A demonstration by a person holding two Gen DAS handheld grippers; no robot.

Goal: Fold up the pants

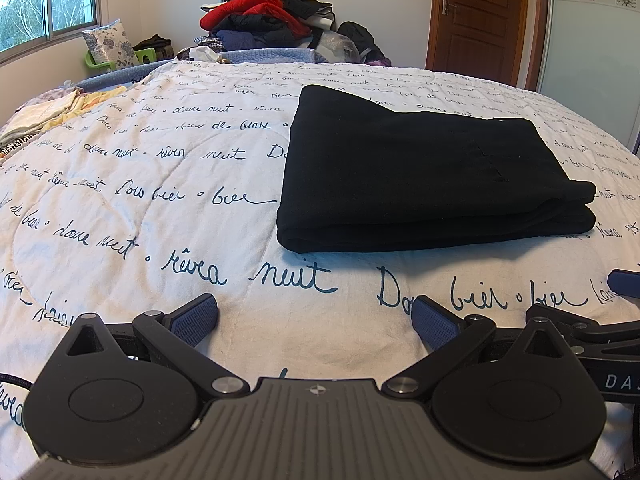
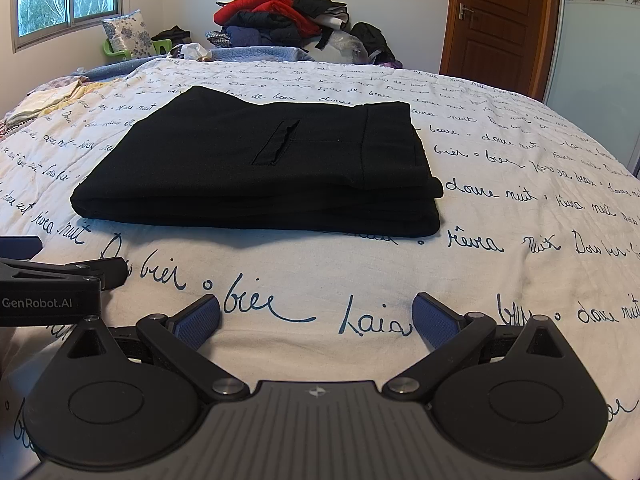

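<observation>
Black pants (image 1: 424, 176) lie folded into a flat stacked rectangle on the white quilt with dark script; in the right wrist view the pants (image 2: 264, 168) show a welt pocket on top. My left gripper (image 1: 316, 320) is open, hovering low over the quilt in front of the pants, apart from them, with nothing between its blue pads. My right gripper (image 2: 316, 320) is open too, just as near the front edge and empty. Each gripper shows at the edge of the other's view: the right gripper (image 1: 600, 320) and the left gripper (image 2: 48, 280).
A heap of red, black and blue clothes (image 1: 272, 12) is piled beyond the far side of the bed. Crumpled light fabric (image 1: 52, 112) lies at the quilt's left edge. A wooden door (image 1: 480, 16) stands at the back right, a window (image 1: 44, 0) at the back left.
</observation>
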